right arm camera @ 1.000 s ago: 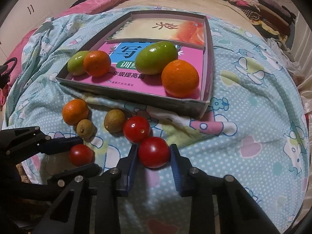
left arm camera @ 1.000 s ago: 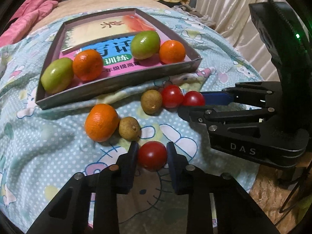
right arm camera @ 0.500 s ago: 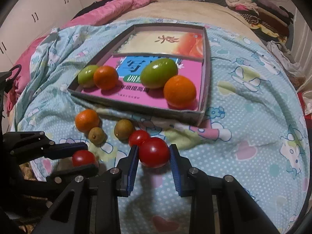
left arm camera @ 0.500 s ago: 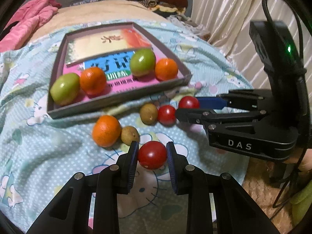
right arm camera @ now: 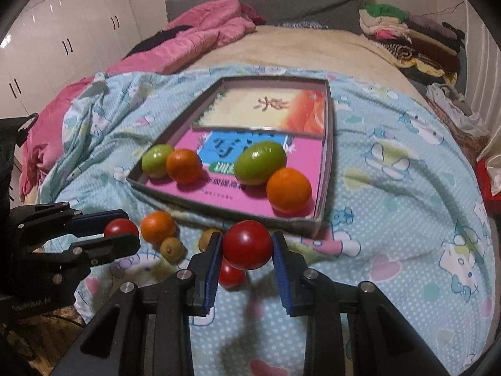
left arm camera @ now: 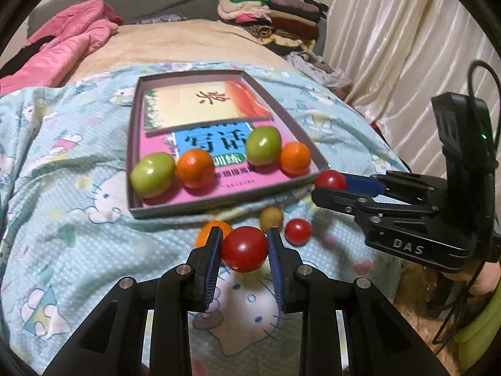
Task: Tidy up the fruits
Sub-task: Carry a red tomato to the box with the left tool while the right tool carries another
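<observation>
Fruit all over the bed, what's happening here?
A person holds two grippers, each shut on a tomato and lifted off the blanket: the left gripper grips one red tomato, the right gripper another tomato. The box tray already holds two green fruits and two oranges; a few fruits remain on the blanket.

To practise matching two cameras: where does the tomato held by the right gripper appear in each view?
Left wrist view: the tomato sits right of centre, in the right gripper, beside the tray's near right corner.
Right wrist view: bottom centre, between the fingers.
Shared landmark: the tray.
</observation>
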`<state>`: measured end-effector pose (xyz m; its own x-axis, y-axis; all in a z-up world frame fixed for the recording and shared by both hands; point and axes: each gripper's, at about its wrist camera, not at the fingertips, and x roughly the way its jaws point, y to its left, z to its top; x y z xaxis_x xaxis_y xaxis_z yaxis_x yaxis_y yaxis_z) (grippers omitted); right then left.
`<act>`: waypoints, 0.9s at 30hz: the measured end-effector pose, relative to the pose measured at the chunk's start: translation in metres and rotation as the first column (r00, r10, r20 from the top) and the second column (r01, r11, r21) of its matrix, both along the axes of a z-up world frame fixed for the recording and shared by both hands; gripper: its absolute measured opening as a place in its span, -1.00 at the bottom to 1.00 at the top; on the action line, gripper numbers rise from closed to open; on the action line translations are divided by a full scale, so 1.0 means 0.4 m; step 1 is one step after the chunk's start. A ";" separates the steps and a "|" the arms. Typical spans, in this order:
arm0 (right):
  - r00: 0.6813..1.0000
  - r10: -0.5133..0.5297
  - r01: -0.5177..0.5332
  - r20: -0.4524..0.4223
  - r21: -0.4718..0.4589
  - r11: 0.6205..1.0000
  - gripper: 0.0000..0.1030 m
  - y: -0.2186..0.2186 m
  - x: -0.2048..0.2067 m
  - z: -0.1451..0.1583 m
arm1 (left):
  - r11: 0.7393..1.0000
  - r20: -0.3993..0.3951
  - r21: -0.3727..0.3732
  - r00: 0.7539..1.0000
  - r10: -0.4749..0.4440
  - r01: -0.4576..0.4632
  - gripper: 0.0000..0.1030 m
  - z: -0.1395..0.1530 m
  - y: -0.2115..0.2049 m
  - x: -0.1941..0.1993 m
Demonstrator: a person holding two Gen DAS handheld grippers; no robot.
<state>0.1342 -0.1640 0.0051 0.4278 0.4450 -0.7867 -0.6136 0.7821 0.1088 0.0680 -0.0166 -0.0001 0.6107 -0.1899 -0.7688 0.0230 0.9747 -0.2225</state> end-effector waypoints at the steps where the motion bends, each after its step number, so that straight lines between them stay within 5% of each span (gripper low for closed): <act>1: 1.000 -0.001 0.001 0.006 0.013 1.000 -0.38 -0.001 0.000 0.005 | 1.000 0.003 0.000 1.000 0.005 -0.005 -0.43 0.003 0.004 -0.002; 27: 0.989 -0.013 -0.010 0.147 0.154 0.988 -0.38 0.004 0.003 0.116 | 0.994 0.093 0.052 0.991 0.095 -0.100 -0.43 0.096 0.062 0.031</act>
